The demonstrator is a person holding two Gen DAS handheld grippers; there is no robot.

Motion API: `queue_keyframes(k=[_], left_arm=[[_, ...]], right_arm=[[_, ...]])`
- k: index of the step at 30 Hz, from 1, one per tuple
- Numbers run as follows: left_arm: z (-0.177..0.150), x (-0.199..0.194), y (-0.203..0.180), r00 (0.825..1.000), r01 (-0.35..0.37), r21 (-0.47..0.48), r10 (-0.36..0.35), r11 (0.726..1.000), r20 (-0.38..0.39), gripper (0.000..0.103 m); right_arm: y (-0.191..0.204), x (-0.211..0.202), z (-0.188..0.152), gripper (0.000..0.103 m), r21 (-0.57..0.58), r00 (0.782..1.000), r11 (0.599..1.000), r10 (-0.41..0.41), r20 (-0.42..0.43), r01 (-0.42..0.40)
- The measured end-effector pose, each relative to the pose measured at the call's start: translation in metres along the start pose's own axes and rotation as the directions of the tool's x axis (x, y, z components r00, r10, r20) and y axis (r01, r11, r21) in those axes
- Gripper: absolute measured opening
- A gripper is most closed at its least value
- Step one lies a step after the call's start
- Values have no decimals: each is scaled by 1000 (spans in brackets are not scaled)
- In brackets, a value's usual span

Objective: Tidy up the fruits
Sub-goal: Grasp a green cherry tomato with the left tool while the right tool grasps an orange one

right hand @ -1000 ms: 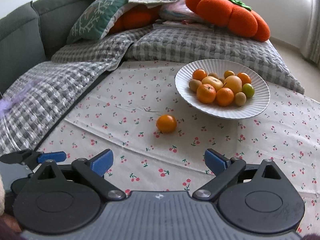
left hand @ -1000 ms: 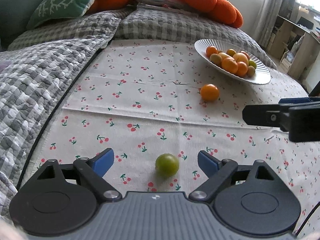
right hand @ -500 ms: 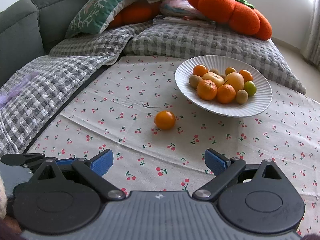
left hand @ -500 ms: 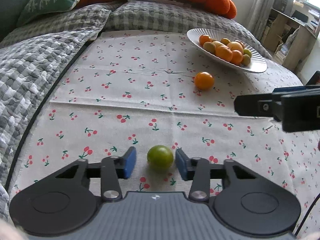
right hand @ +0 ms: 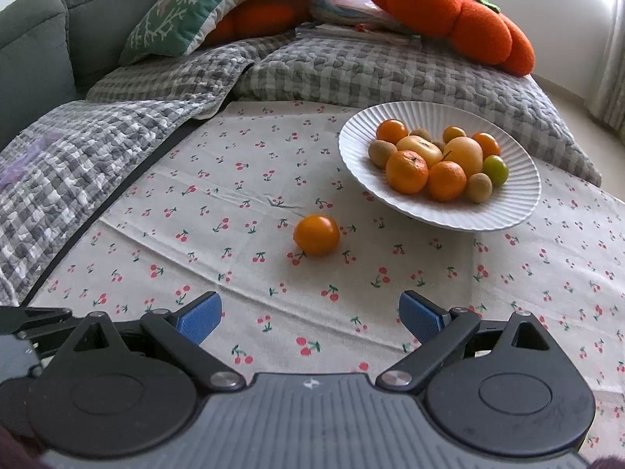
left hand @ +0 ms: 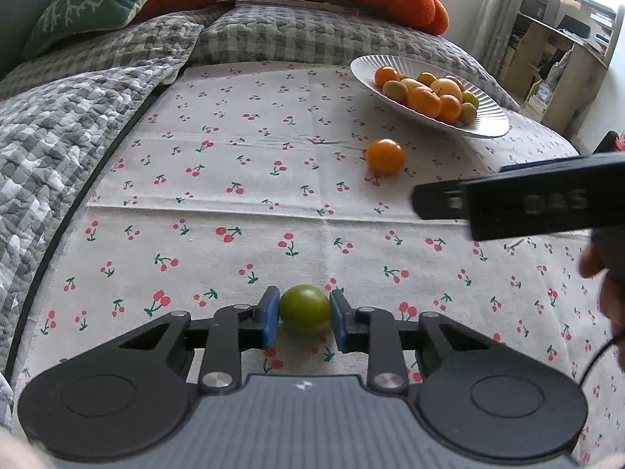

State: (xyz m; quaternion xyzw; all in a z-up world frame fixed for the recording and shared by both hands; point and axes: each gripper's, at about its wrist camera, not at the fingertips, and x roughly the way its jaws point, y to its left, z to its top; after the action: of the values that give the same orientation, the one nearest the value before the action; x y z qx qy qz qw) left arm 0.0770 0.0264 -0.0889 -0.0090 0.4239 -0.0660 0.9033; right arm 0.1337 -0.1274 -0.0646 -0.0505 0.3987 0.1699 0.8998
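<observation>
Round green fruit [left hand: 305, 308] between left tongs [left hand: 305, 318]

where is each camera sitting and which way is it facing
Left wrist: on the left gripper, looking forward and down at the cloth; its pads have just closed on the green fruit; the right gripper and a hand show at right.
Right wrist: on the right gripper, jaws open, facing the orange fruit.
Both share the orange fruit and the plate.
</observation>
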Motion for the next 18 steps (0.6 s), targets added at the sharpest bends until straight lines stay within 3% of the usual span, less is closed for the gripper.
queue_keyframes(k=[13,18], left_arm=[[1,1,-2,1000,13,16,-13,1000,3,21],[2,3,-1,1000,20,12,-20,1000,4,21]], right_arm=[[-3,49,22,83,-23,996,998,-55,73,57],[-5,62,26,70,-16,996,998,-63,57,64]])
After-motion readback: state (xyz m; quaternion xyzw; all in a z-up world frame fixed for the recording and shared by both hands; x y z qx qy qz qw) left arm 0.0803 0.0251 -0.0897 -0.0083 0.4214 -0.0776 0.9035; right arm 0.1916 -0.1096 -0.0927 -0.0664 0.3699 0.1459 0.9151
